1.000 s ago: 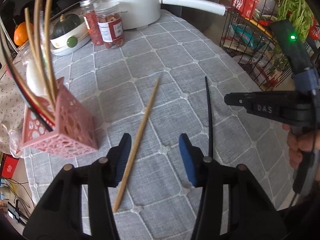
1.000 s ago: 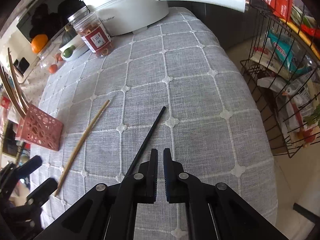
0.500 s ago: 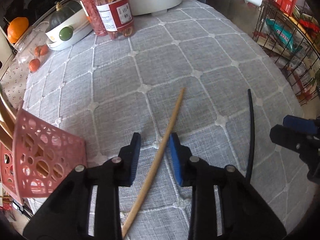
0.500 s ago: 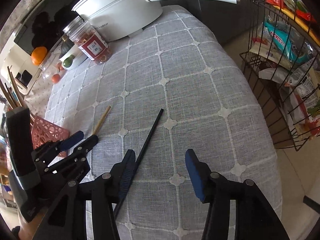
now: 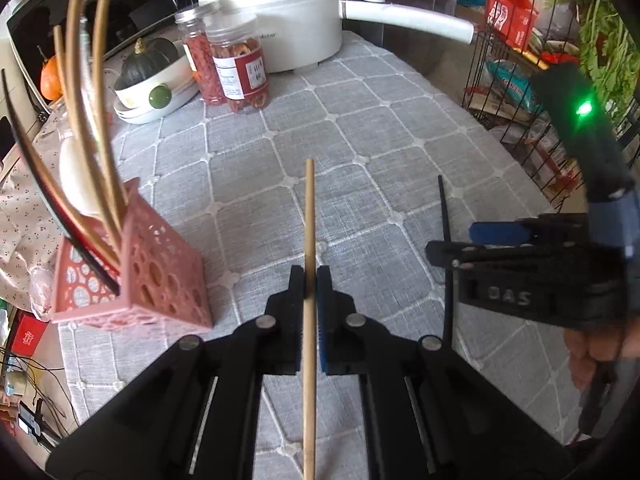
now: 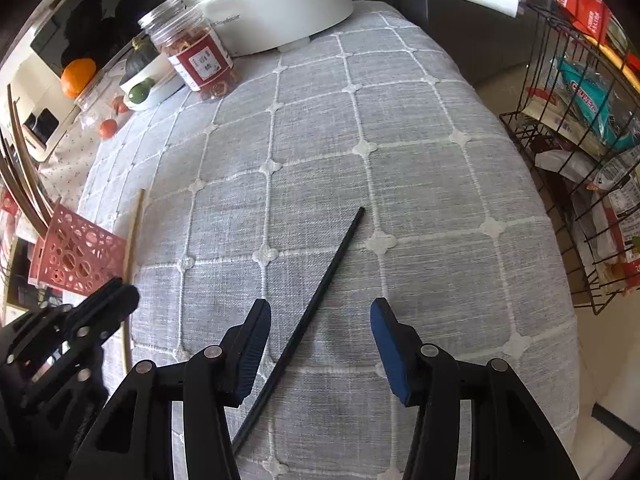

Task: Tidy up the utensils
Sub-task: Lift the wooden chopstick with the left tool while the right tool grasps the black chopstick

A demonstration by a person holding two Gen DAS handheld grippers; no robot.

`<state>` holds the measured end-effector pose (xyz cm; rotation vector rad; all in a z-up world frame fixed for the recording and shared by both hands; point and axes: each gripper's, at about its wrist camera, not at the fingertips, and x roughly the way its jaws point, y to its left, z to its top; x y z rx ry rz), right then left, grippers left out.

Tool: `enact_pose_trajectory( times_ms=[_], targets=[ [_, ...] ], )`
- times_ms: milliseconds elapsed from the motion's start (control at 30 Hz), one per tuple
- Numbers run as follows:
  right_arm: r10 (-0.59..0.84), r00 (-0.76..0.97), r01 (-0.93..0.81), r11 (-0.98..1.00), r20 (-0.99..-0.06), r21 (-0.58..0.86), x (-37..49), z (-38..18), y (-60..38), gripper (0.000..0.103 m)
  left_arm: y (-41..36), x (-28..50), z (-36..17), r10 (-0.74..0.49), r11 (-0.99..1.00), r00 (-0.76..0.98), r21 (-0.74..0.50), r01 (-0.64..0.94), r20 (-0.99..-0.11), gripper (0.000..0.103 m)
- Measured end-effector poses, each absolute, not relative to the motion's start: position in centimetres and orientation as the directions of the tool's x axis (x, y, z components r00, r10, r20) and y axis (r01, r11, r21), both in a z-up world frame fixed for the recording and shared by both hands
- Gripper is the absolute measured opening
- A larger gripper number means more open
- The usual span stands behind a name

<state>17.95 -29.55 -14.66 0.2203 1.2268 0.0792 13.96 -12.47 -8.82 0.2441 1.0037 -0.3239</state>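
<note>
- Just right of the pink basket (image 5: 160,280) on the grey-clothed surface (image 5: 360,128), the left hand-held gripper (image 5: 310,280) is clamped on a wooden chopstick (image 5: 309,216) — pads pressing both its sides.
- Further right of the basket, the right hand-held gripper (image 6: 320,320) stands half open over a black chopstick (image 6: 320,284) — it lies flat between the pads, untouched.
- In the basket stand more chopsticks (image 5: 80,92).

Wood chopstick (image 5: 309,216) pinched; black chopstick (image 6: 320,296) flat.
</note>
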Motion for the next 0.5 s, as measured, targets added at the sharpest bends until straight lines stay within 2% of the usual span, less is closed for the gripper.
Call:
enact_pose_trajectory(
  times_ms=[100, 133, 200, 267, 500],
  targets=[
    [0.095, 0.326, 0.006, 0.995, -0.941, 0.103, 17.9, -15.0, -27.4, 0.052, -11.2, 12.7, -7.7, -0.175, 0.925, 0.510, 0.038, 0.379, -0.842, 0.007],
    [0.076, 0.325, -0.010, 0.997, -0.943, 0.077, 17.8, -15.0, -26.7, 0.047, -10.8, 12.3, -7.5, -0.180, 0.925, 0.513, 0.032, 0.378, -0.839, 0.007],
    [0.040, 0.328, -0.046, 0.999, -0.944, 0.026, 17.7, -15.1, -25.6, 0.036, -10.0, 11.6, -7.0, -0.191, 0.928, 0.517, 0.019, 0.373, -0.834, 0.007],
    [0.053, 0.328, -0.077, 0.997, -0.943, 0.030, 17.4, -15.0, -24.8, 0.015, -9.2, 10.9, -6.7, -0.201, 0.930, 0.521, 0.005, 0.367, -0.830, 0.007],
    [0.102, 0.321, -0.079, 0.994, -0.942, 0.081, 16.9, -14.7, -24.6, 0.008, -7.0, 9.5, -5.3, -0.242, 0.937, 0.544, -0.047, 0.347, -0.804, 0.007]
  ],
)
